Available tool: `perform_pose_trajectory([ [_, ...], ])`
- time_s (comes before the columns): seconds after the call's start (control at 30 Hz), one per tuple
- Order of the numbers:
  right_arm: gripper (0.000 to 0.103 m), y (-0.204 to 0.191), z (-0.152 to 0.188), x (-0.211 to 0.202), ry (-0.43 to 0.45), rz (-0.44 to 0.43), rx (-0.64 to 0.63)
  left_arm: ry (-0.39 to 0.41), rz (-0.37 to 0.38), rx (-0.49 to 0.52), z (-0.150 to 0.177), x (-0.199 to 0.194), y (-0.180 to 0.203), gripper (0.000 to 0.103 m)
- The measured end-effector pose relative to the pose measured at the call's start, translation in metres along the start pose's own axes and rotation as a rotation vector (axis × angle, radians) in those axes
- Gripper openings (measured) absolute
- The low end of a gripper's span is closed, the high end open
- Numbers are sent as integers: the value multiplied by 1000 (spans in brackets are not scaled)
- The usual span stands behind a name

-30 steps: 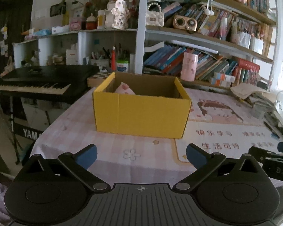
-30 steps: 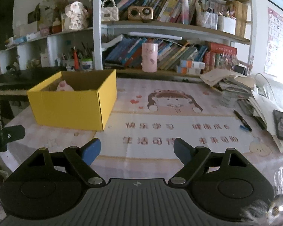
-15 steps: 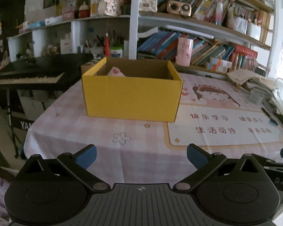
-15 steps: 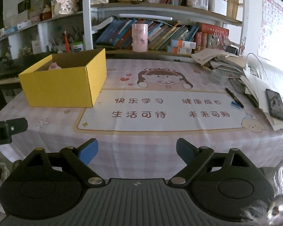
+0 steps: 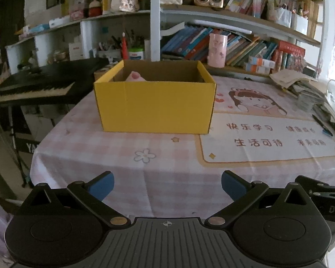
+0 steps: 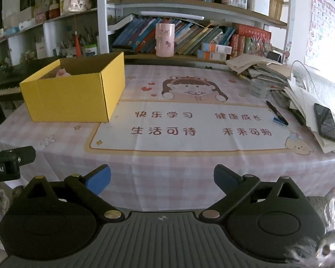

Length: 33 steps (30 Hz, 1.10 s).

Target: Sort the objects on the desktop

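Note:
A yellow cardboard box [image 5: 155, 109] stands on the left part of the table, also in the right wrist view [image 6: 73, 98]. A pink toy [image 5: 135, 77] lies inside it, mostly hidden by the wall; it also shows in the right wrist view [image 6: 62, 73]. My left gripper [image 5: 167, 184] is open and empty, held in front of the table's near edge. My right gripper [image 6: 162, 177] is open and empty, also off the near edge. A black pen [image 6: 277, 112] and a blue eraser [image 6: 278, 121] lie on the mat at the right.
A pink checked tablecloth with a printed mat [image 6: 189, 125] covers the table. Papers and books [image 6: 268, 73] and a phone [image 6: 326, 121] are piled at the right. A pink cup [image 6: 165, 40] and bookshelves stand behind. A keyboard piano [image 5: 33, 84] is at the left.
Both grippers have drawn back from the table and away from the box, which now looks farther off. The table's near edge has come into view. Both stay open.

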State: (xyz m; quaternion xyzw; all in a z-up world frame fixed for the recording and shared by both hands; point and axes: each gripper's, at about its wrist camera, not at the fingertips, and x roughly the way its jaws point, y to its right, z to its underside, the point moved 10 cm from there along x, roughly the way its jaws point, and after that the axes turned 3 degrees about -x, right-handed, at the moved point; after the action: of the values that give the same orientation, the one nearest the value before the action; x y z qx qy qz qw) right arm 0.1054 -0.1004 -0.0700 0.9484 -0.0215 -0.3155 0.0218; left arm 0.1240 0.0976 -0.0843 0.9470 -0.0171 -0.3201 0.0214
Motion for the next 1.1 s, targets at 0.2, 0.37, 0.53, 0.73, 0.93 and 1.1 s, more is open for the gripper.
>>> perform_pose_trajectory([
  [0.2, 101, 0, 2, 2, -14, 6, -1, -11, 12, 1, 0, 3, 2, 103],
  [0.37, 101, 3, 3, 3, -22, 14, 11, -19, 24, 6, 1, 4, 5, 103],
  [0.53, 101, 5, 4, 2, -25, 16, 17, -24, 32, 19, 2, 5, 10, 103],
  [0.73, 101, 7, 5, 2, -31, 16, 26, -26, 45, 37, 3, 4, 15, 103],
  [0.93, 101, 9, 5, 3, -35, 13, 32, -24, 50, 44, 3, 3, 18, 103],
  [1.1, 101, 9, 6, 3, -37, 11, 33, -33, 50, 43, 3, 3, 18, 103],
])
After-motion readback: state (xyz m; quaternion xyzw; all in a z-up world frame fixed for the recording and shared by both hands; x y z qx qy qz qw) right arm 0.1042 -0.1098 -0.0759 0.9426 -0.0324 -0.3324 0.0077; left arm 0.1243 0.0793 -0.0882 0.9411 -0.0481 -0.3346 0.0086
